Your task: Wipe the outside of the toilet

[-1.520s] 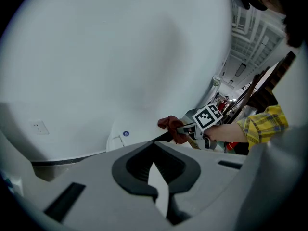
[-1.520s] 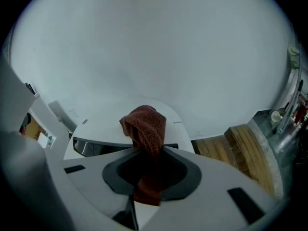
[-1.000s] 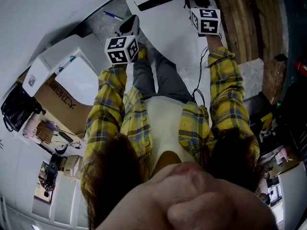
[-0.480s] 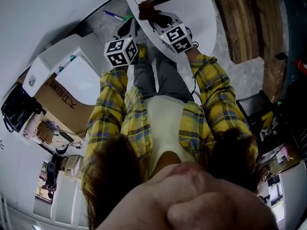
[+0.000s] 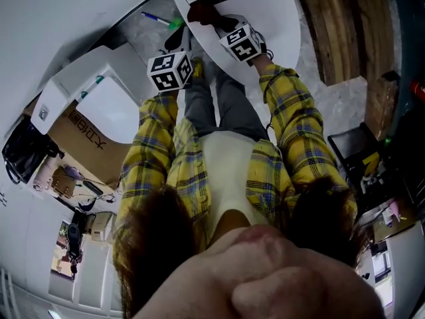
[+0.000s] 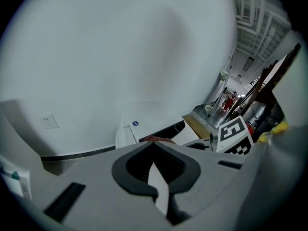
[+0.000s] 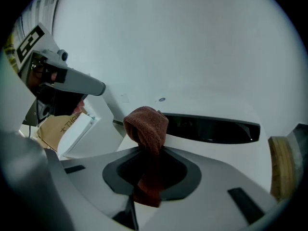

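White wall and grey mottled floor (image 5: 345, 105) frame a person in a yellow plaid shirt who stands over the toilet (image 5: 272, 18), seen from above, a gripper in each hand.

The right gripper (image 5: 216, 22) reaches across the white top of the toilet, its jaws clamped on a rust-brown cloth (image 5: 201, 12). In the right gripper view the cloth (image 7: 147, 124) bunches up out of the closed pads in a thick fold, probably so that soft fabric, not hard plastic, meets the porcelain. It sits at the end of the black band (image 7: 211, 129) that runs across the toilet's upper surface; no view settles whether it is pressed to that surface or just above it.

The left gripper (image 5: 178, 37) hangs back, lower and nearer the person's body, beside the toilet's edge. The left gripper view shows its jaws drawn together with nothing between them, pointed toward the toilet (image 6: 144, 114). It appears to be idle, held clear so that the working arm has room to sweep.

A cardboard box (image 5: 86, 135) lies at the left, well apart from the toilet.

By this showing the wipe is on the top, with the sides seemingly yet to come.
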{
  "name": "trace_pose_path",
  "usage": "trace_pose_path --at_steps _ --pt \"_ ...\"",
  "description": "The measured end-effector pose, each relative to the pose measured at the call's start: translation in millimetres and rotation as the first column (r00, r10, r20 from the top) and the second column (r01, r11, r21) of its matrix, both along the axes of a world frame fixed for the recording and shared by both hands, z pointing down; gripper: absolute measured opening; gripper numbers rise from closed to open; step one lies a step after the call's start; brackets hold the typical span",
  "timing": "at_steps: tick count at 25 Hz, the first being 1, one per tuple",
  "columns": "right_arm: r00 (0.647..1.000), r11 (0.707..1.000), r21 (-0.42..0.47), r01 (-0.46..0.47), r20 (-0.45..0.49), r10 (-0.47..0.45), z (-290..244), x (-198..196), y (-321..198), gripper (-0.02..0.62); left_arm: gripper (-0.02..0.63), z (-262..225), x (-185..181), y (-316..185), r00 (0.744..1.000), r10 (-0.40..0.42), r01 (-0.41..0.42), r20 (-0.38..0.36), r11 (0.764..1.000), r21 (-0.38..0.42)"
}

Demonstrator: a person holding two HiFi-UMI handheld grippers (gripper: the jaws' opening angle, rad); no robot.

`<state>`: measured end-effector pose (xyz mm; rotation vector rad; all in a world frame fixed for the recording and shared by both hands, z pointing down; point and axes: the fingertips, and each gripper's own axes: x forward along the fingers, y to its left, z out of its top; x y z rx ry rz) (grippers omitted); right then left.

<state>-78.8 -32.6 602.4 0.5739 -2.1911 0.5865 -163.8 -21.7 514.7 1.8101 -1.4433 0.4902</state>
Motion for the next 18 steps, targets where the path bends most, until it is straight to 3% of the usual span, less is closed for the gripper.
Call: trace_pose_path --at_steps 10,18 --pt "0.986 0.987 0.036 -0.156 -0.061 0.158 5.8 60.7 -45.4 0.091 0.008 2.0 18.7 -6.0 0.998 0.062 -0.062 0.023 0.998 -0.008" --pt "0.945 0.95 0.074 -0.304 -0.105 0.31 11.5 121.2 -76.4 0.091 0.008 4.6 23.0 -9.8 0.995 0.092 -0.091 0.04 0.996 -0.025"
